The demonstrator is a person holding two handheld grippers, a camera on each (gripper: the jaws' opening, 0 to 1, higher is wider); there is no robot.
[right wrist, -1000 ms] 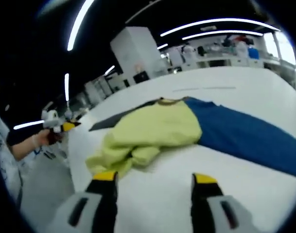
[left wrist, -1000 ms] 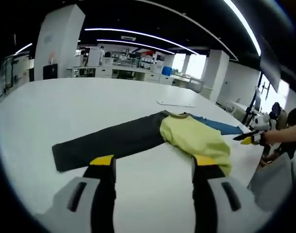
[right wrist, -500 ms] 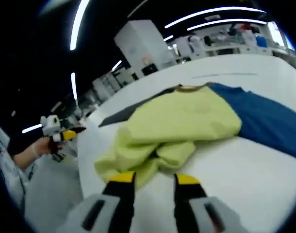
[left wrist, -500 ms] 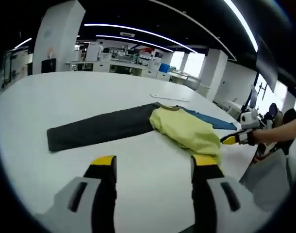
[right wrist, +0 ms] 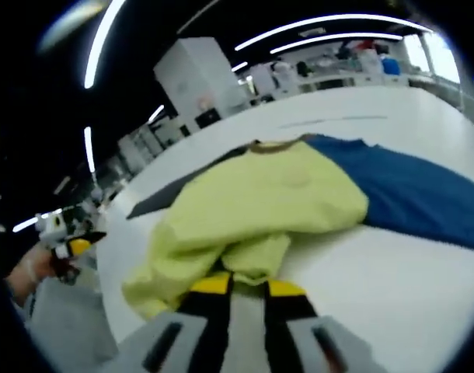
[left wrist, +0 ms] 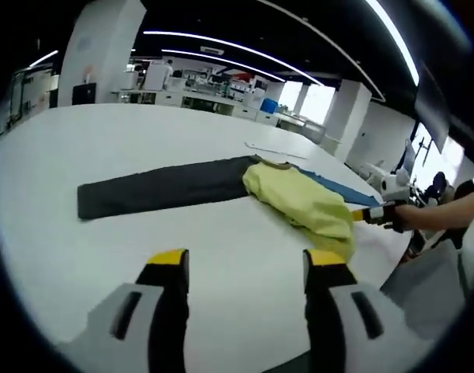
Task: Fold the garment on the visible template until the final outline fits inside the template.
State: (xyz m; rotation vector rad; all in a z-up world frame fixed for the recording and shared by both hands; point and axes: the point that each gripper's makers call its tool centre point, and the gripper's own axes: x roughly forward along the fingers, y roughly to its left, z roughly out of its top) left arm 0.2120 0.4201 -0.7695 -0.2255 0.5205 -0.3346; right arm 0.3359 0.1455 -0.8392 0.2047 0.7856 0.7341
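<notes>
Pinching the soft, limp garment hem, right gripper jaws nearly closed; left gripper jaws wide, empty above tabletop.

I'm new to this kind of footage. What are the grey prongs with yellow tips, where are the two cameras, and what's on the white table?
There is no robot here: a person holds a hand gripper in each hand, and a fisheye camera rides on each one, looking forward along its two yellow-tipped jaws.

In the left gripper view, the left gripper is open above the white table. The person's other hand comes in at the right edge holding the right gripper.

On the table lies a garment with a yellow-green body, a dark grey sleeve and a blue sleeve, both stretched out flat.

In the right gripper view, the right gripper has its jaws nearly together at the rumpled yellow-green hem, apparently pinching it.
</notes>
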